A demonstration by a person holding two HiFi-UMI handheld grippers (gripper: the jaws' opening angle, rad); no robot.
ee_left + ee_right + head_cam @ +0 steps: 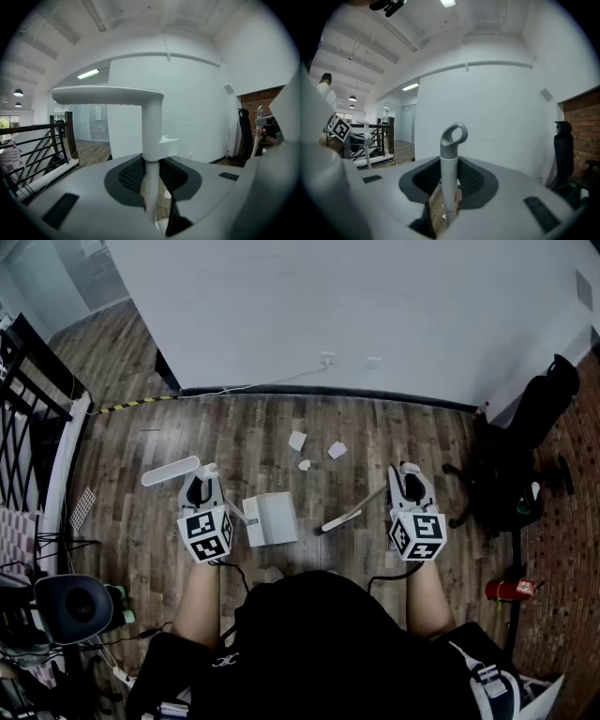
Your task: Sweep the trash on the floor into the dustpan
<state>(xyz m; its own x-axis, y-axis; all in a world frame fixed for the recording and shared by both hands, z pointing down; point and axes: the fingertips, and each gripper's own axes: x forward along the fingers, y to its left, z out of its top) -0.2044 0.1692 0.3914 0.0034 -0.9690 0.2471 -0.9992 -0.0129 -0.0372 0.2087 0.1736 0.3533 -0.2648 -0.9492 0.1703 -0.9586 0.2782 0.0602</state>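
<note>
Brown wood-plank floor lies open between the white wall and the white paper scraps. A black office chair crowds the right, a black metal railing the left. The white plastic dustpan and grey-handled broom fill the gap between the left gripper and right gripper.

Floor: wood planks, matt, grainy. Dustpan: smooth white plastic. Scraps beyond dustpan: crumpled white paper. Broom handle: smooth grey plastic.

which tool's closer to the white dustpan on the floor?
Left. The left tool sits just left of the dustpan, shut on its handle; the right tool is farther right.
</note>
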